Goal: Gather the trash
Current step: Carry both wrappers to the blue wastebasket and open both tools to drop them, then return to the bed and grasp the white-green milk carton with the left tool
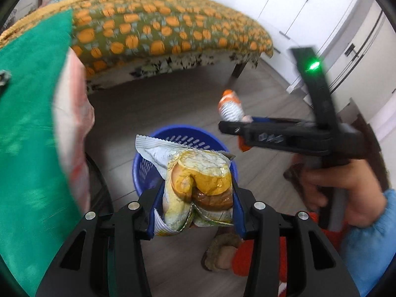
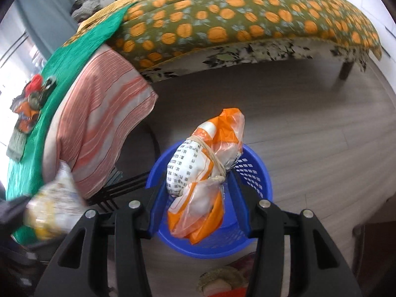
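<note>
My left gripper is shut on a yellow and white snack wrapper, held above the blue plastic basket on the floor. My right gripper is shut on an orange and white plastic bag tied with a rubber band, held over the same blue basket. The right gripper with the bag also shows in the left wrist view, to the right of the basket. The snack wrapper shows blurred at the left of the right wrist view.
A table with a green cloth and a striped pink cloth stands at left, with small items on it. A bed with an orange-patterned cover is behind. White cabinets at right. Wood floor around the basket.
</note>
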The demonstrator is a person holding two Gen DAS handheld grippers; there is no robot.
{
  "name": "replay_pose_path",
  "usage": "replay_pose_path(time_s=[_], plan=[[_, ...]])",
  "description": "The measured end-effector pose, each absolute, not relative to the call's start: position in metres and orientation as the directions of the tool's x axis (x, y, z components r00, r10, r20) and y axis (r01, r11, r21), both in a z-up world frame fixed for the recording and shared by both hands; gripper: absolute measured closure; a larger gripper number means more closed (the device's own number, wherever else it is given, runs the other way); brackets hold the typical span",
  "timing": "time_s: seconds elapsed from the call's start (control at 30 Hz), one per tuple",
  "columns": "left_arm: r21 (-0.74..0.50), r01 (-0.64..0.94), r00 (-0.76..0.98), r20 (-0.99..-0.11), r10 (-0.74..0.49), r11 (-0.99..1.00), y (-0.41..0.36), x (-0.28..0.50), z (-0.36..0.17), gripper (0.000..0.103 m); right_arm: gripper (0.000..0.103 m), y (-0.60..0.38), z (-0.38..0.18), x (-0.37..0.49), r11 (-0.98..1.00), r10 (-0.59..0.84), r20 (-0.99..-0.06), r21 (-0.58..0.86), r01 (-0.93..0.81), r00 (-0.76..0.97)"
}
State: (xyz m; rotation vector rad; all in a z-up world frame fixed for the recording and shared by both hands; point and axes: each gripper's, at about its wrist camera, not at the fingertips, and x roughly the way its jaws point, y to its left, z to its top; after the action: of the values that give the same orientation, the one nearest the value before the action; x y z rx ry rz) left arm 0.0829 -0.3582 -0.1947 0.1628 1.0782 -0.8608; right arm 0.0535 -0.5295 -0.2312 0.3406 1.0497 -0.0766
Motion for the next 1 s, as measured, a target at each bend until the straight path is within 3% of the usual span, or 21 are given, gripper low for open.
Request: replay_pose_path(time_s=[0.2,0.23,0.3,0.47,0.7,1.0], plan=[[-0.251,0.681,0.178,-0.854,-0.488,0.688,-0.393,0.103,-0.241,0.053,0.054,-0.547,-0.237,0.054,0.921,0.129,-0.849,0.294,0.255,0.512],[-0.246,0.679,0.181,-0.857,-0.482,0.692,-0.393,0.104,-0.245,0.048,0.048,-0.548,-0.237,0.054,0.919,0.134,-0.847,0.3,0.256,0.514],[-0.232,0.67,0.199,-0.859,-0.472,0.705,-0.401,0.111,-0.254,0.022,0.027,-0.55,-0.236,0.054,0.915,0.134,-0.842,0.307,0.26,0.522],[-0.242,0.646,0.226,-0.845,-0.484,0.724,-0.399,0.116,-0.246,0.02,0.028,-0.564,-0.223,0.048,0.901,0.093,-0.819,0.311,0.302,0.566],[-0.256,0.672,0.313,-0.753,-0.579,0.695,-0.366,0.087,-0.179,0.007,0.02,-0.56,-0.195,0.045,0.911,0.008,-0.766,0.27,0.311,0.643],[-0.213,0.674,0.422,-0.675,-0.605,0.708,-0.278,0.046,-0.112,0.005,0.019,-0.501,-0.145,0.047,0.958,-0.043,-0.625,0.196,0.211,0.779]])
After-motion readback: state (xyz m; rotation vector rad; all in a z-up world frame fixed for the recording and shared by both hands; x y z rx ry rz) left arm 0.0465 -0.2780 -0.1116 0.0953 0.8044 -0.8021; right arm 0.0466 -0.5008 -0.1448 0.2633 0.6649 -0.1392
